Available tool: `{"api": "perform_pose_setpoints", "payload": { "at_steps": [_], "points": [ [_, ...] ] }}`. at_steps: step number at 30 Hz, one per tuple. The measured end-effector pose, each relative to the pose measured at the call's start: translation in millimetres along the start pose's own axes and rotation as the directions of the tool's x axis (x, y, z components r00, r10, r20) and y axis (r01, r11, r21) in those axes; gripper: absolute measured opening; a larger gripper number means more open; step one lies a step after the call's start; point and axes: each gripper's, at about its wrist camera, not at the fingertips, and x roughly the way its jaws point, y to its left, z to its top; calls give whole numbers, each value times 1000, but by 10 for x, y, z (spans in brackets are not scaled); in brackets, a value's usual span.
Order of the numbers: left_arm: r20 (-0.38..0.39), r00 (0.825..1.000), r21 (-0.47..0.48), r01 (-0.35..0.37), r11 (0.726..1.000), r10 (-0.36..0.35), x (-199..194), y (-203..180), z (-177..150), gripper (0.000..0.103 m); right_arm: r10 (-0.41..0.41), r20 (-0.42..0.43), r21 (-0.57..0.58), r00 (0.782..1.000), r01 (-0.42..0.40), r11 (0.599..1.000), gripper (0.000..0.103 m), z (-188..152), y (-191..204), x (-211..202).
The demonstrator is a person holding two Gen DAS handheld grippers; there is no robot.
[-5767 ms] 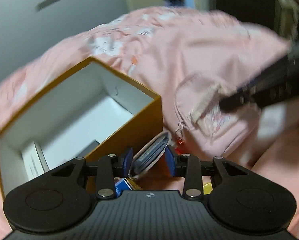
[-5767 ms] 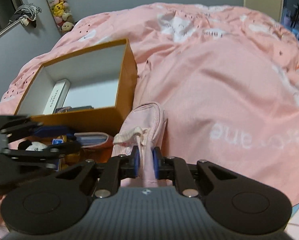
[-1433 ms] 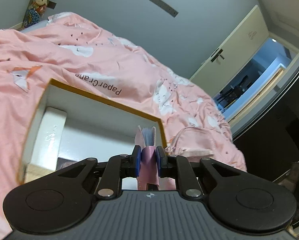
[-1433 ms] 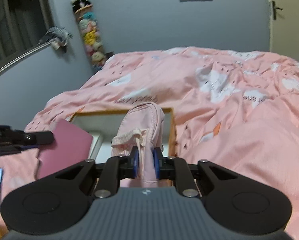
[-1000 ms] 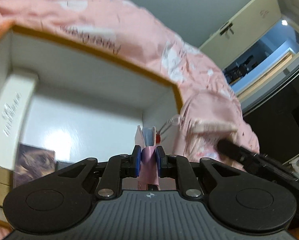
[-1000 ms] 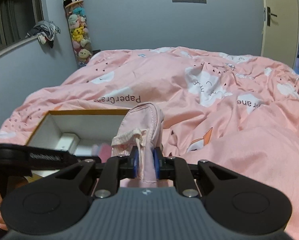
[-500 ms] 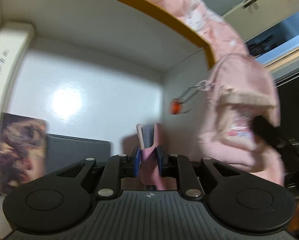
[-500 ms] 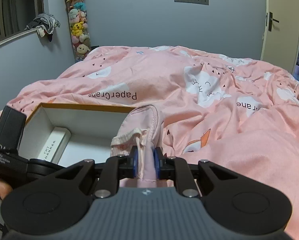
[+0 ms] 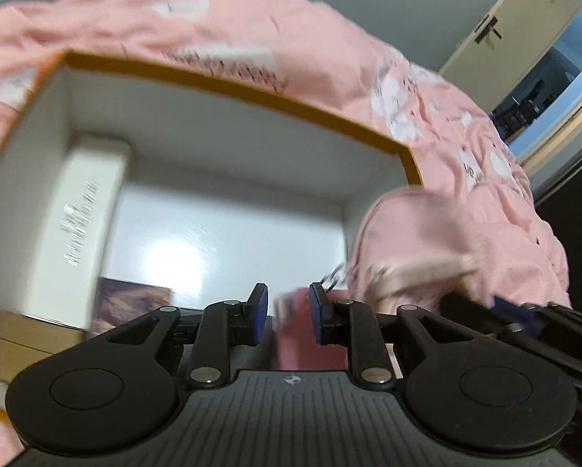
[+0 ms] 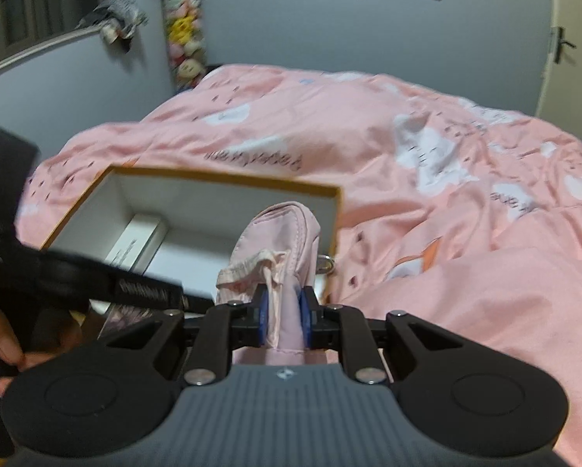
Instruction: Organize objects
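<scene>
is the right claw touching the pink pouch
Touching. The right wrist view shows the right claw shut on the pink pouch, fabric pinched between both blue pads, no gap either side.

A pink duvet [image 10: 427, 202] with white cloud prints covers the bed. Beyond the duvet stands a grey wall [image 10: 310, 19]; a column of plush toys [image 10: 184, 27] hangs at its left corner, and a cream door [image 10: 571, 50] with a dark handle stands at its right end
</scene>
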Motion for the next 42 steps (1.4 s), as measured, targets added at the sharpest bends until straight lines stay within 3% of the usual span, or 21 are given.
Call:
{"api": "perform_pose_setpoints", "payload": {
  "at_steps": [4,9,18,24,27,32,37,40,42],
  "points": [
    [47,999,8,-12,1000,11,-248,125,-111,26,34,-87,35,996,-31,999,17,-18,28,188],
    [49,998,18,-31,999,30,-191,29,-82,26,48,-199,86,979,-32,996,18,-58,56,394],
    [26,999,20,-31,999,30,-47,-5,-102,26,-22,-289,17,957,28,999,21,-55,164,612],
    [32,999,26,-31,999,30,-61,-10,-149,28,-108,-287,-94,952,84,992,30,-74,297,614],
    [41,998,24,-38,999,37,-74,-1,-158,28,-141,-265,-133,954,108,985,39,-81,352,556],
    [66,997,18,-46,999,44,-112,15,-143,30,-178,-207,-178,962,142,974,41,-23,425,415],
    [69,997,11,-45,999,44,-104,26,-132,31,-130,-169,-190,977,97,977,40,51,463,428],
    [68,997,10,-46,999,45,-93,37,-132,31,-93,-200,-156,975,62,986,26,61,438,581],
    [66,997,11,-51,999,50,-78,47,-131,31,-86,-229,-131,970,57,990,24,43,406,688]
  ]
}}
